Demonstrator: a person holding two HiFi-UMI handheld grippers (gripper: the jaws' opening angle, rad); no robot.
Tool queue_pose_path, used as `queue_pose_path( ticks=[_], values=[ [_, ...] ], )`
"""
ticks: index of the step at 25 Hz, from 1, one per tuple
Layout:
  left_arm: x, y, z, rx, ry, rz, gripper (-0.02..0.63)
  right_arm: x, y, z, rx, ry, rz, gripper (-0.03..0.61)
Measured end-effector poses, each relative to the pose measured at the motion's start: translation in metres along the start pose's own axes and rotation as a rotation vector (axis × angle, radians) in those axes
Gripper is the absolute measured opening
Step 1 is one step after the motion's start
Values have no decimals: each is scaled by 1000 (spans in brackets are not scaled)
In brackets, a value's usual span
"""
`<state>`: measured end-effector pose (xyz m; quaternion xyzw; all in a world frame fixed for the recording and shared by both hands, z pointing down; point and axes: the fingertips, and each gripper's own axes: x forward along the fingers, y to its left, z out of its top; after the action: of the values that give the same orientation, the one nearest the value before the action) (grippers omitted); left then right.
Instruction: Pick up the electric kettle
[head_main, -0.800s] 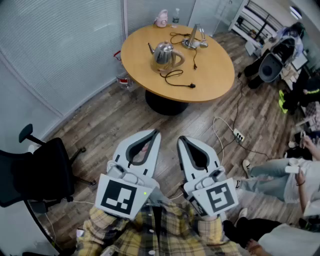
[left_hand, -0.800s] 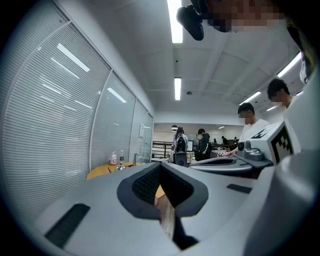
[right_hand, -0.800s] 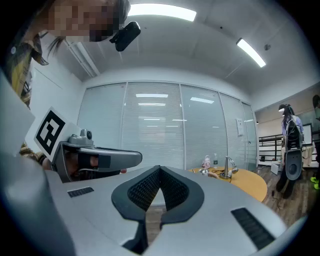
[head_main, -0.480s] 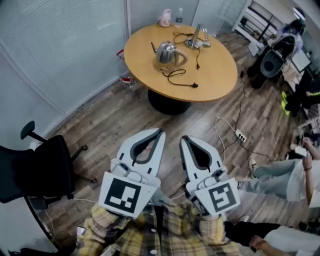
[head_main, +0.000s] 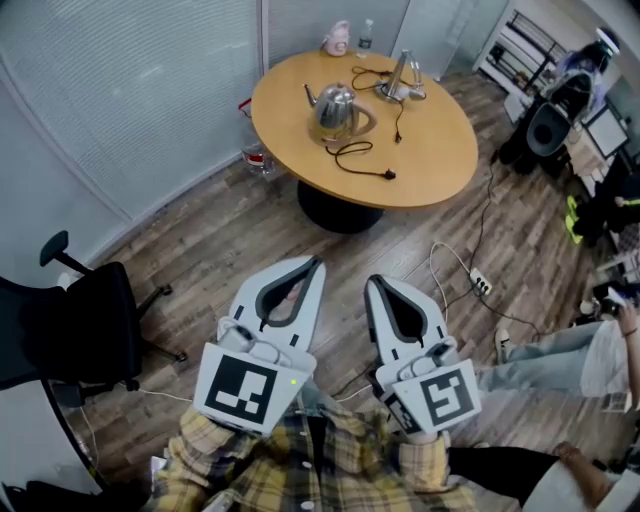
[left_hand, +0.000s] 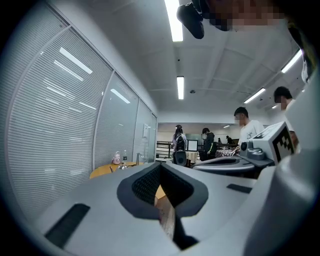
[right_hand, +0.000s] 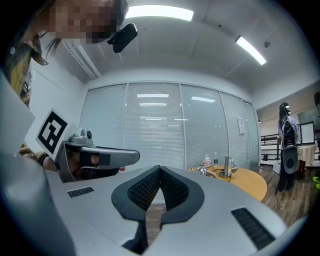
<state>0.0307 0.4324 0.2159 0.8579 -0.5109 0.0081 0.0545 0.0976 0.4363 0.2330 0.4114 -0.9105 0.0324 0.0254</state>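
Observation:
The silver electric kettle (head_main: 334, 108) stands on a round wooden table (head_main: 430, 150) at the far end of the head view, spout to the left; a black cord with plug (head_main: 365, 160) lies beside it. Both grippers are held low near my body, well short of the table. My left gripper (head_main: 318, 262) is shut and empty, tips touching (left_hand: 161, 164). My right gripper (head_main: 371, 281) is shut too, with nothing between its jaws (right_hand: 160, 167). In the right gripper view the kettle (right_hand: 202, 171) shows small on the distant table (right_hand: 247, 181).
A metal stand (head_main: 402, 76), a pink item (head_main: 338, 38) and a bottle (head_main: 366, 34) share the table. A black office chair (head_main: 70, 330) stands at the left. A power strip (head_main: 481, 285) with cables lies on the wood floor. A seated person's legs (head_main: 545, 345) are at the right.
The head view has shifted a little, so the table and kettle sit slightly further right. Both grippers stay shut in the same place. The person at the right has moved their legs.

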Motion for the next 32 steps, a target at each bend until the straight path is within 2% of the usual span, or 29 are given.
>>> queue_pose_path(
  ticks=[7, 16, 24, 32],
  values=[
    [34, 24, 3, -3, -4, -6, -2, 36, -18, -1, 6, 9, 5, 29],
    [105, 99, 13, 4, -17, -34, -2, 130, -56, 5, -13, 12, -16, 29],
    [175, 172, 24, 20, -2, -94, -2, 229, -94, 15, 4, 6, -60, 29],
    [227, 217, 27, 22, 12, -146, -2, 288, -124, 13, 9, 32, -107, 29]
  ],
)
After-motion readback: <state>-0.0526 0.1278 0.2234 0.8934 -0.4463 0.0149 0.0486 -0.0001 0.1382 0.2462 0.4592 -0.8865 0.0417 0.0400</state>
